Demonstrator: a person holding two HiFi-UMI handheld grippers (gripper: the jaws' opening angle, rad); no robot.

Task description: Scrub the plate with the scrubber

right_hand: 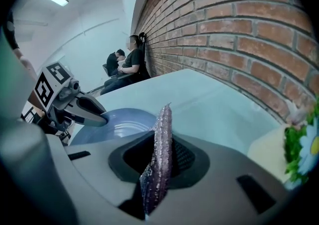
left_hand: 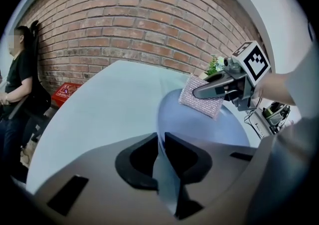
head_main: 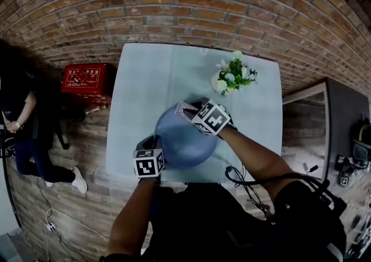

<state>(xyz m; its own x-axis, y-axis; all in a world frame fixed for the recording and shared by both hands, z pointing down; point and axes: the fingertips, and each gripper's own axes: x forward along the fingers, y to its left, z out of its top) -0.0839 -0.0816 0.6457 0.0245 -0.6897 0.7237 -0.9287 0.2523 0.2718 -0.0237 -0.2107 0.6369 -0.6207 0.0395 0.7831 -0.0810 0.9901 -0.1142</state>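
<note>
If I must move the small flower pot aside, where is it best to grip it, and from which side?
Grip the flower pot by its pale body, below the flowers, coming level from the plate side. The flowers spread over the top, so tongs from above would probably crush them.

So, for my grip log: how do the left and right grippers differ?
The left gripper is shut on the blue plate at its near rim, the right gripper on the glittery scrubber. The left sits at the plate's edge, the right over its far side. Both are clamped.
</note>
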